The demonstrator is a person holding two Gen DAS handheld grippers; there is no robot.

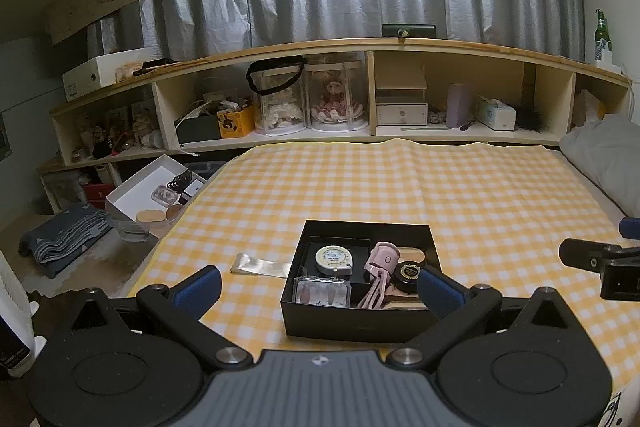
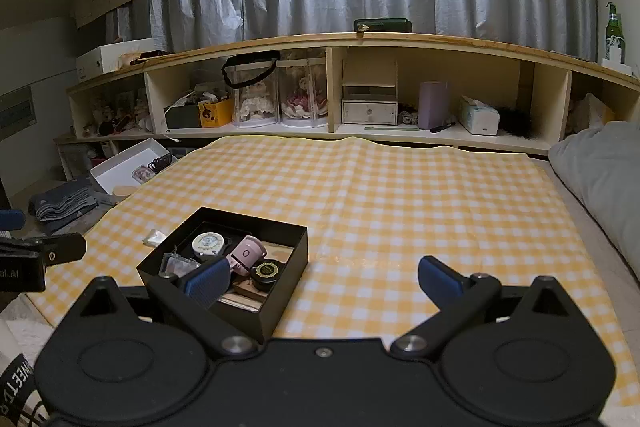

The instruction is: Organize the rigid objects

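A black open box (image 1: pixel 356 323) (image 2: pixel 280 301) sits on the yellow checked cloth (image 1: pixel 400 187) (image 2: pixel 400 195). Inside lie a round white tape measure (image 1: pixel 333 260) (image 2: pixel 207 243), a pink eyelash curler (image 1: pixel 380 273) (image 2: pixel 248 253), a small black round jar (image 1: pixel 408 277) (image 2: pixel 266 274) and a clear plastic case (image 1: pixel 322 292) (image 2: pixel 176 264). My left gripper (image 1: pixel 320 287) is open, held just before the box with its fingers spread wider than the box front. My right gripper (image 2: pixel 324 281) is open to the right of the box, with its left fingertip (image 2: pixel 208 283) over the box's near corner.
A clear flat wrapper (image 1: pixel 260 264) (image 2: pixel 154 237) lies on the cloth left of the box. A white tray (image 1: pixel 150 187) (image 2: pixel 128 167) with small items sits off the cloth's left edge. A wooden shelf unit (image 1: pixel 360 95) (image 2: pixel 360 87) runs along the back. A grey pillow (image 1: pixel 608 155) (image 2: pixel 600 171) lies at the right.
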